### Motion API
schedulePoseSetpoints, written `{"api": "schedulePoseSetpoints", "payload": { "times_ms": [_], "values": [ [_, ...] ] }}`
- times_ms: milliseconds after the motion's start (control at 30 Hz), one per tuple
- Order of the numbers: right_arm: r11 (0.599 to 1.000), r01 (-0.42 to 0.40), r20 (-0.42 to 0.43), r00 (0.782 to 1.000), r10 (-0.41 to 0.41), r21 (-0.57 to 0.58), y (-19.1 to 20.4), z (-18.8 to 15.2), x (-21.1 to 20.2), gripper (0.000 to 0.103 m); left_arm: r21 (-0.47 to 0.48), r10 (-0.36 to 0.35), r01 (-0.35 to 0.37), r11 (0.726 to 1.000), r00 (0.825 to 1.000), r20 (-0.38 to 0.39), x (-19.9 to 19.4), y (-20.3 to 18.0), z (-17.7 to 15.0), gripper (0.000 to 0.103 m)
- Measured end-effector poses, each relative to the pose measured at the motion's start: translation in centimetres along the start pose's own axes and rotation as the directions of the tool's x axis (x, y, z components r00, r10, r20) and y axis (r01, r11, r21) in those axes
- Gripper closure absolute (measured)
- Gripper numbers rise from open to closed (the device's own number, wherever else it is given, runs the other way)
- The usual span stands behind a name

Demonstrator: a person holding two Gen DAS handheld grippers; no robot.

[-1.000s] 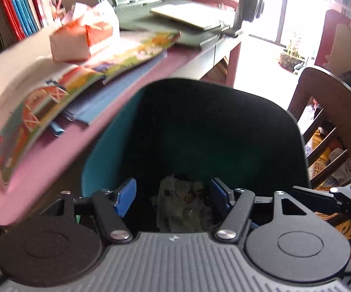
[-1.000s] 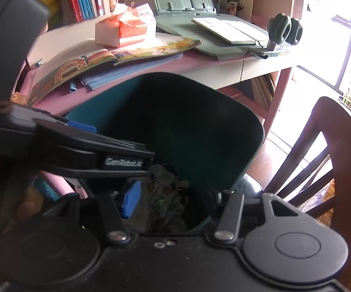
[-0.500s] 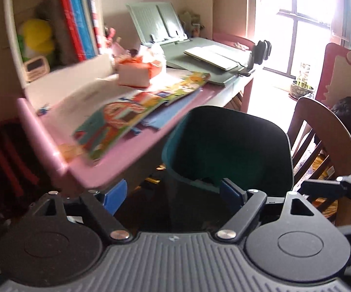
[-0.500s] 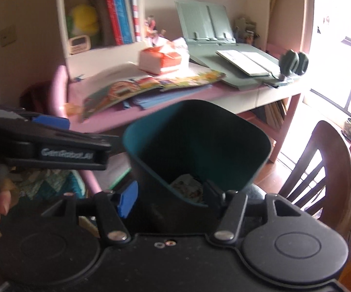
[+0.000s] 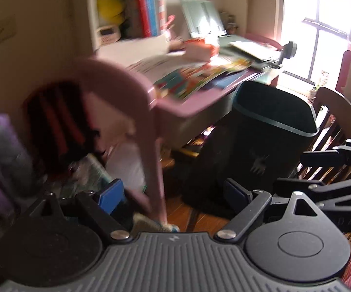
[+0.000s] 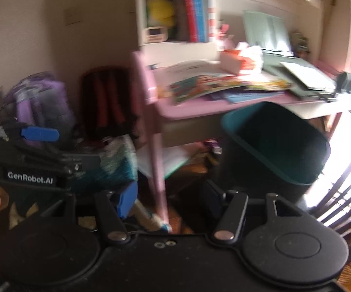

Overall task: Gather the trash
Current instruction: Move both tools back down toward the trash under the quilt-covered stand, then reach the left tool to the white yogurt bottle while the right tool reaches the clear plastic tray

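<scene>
Blurring desk (image 5: 117,77) hiding bin (image 5: 260,146) base.

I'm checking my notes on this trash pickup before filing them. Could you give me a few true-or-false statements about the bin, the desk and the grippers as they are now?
1. The teal trash bin stands on the floor beside the pink desk. True.
2. The left hand-held gripper clamps a wrapper. False: its jaws are apart, having just been opening, with nothing between them.
3. Picture books lie open on the desk. True.
4. The right hand-held gripper is shut. False: its blue-padded jaws stand open and empty.
5. The bin lies tipped over. False: it stands upright.
</scene>
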State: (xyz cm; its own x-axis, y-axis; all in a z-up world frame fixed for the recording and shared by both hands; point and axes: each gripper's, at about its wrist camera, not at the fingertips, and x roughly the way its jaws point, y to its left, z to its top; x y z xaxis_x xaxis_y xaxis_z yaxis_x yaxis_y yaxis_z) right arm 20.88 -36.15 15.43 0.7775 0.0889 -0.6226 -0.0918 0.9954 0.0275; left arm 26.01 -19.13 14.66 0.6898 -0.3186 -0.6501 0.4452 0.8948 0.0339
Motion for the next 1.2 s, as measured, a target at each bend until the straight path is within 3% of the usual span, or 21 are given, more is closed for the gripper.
{"api": "schedulePoseSetpoints", "payload": {
  "times_ms": [233, 333, 433, 567, 733, 933, 1000, 1100, 1200],
  "values": [
    [0.983, -0.182, 0.007, 0.983, 0.183, -0.020, 5.9, -2.7, 3.0, 0.043, -0.118, 0.040, -0.041, 0.992, 0.999, -0.018, -1.1, 8.0, -7.3, 0.011],
    [0.963, -0.267, -0.021, 0.964, 0.266, -0.026, 8.4, -4.5, 5.5, 0.043, -0.151, 0.098, -0.096, 0.984, 0.995, 0.002, -1.3, 11.2, -10.4, 0.002],
    [0.946, -0.325, -0.060, 0.945, 0.323, -0.024, 10.9, -6.5, 8.2, 0.043, -0.184, 0.118, -0.113, 0.976, 0.993, 0.013, -1.0, 14.2, -13.7, 0.002],
    [0.934, -0.348, -0.122, 0.933, 0.337, -0.078, 15.1, -10.2, 12.5, 0.043, -0.235, 0.115, -0.124, 0.964, 0.992, -0.050, 0.8, 18.1, -18.5, 0.002],
    [0.925, -0.370, -0.212, 0.914, 0.345, -0.090, 19.1, -14.6, 18.1, 0.043, -0.393, 0.075, -0.127, 0.911, 0.987, -0.144, 4.8, 23.0, -25.3, 0.002],
    [0.929, -0.371, -0.352, 0.869, 0.347, -0.002, 22.1, -19.9, 25.2, 0.043, -0.423, 0.089, -0.229, 0.877, 0.942, -0.325, 11.0, 26.4, -32.9, 0.002],
    [0.942, -0.330, -0.398, 0.858, 0.325, 0.057, 22.8, -21.9, 27.7, 0.043, -0.436, 0.091, -0.276, 0.857, 0.912, -0.400, 13.4, 27.3, -35.5, 0.002],
    [0.949, -0.271, -0.482, 0.817, 0.316, 0.163, 23.6, -25.3, 32.0, 0.043, -0.477, 0.067, -0.332, 0.814, 0.869, -0.490, 16.8, 28.8, -38.8, 0.002],
    [0.955, -0.193, -0.559, 0.777, 0.290, 0.226, 24.1, -28.8, 35.6, 0.043, -0.488, 0.063, -0.411, 0.770, 0.810, -0.583, 20.2, 30.2, -41.7, 0.002]
  ]
}}
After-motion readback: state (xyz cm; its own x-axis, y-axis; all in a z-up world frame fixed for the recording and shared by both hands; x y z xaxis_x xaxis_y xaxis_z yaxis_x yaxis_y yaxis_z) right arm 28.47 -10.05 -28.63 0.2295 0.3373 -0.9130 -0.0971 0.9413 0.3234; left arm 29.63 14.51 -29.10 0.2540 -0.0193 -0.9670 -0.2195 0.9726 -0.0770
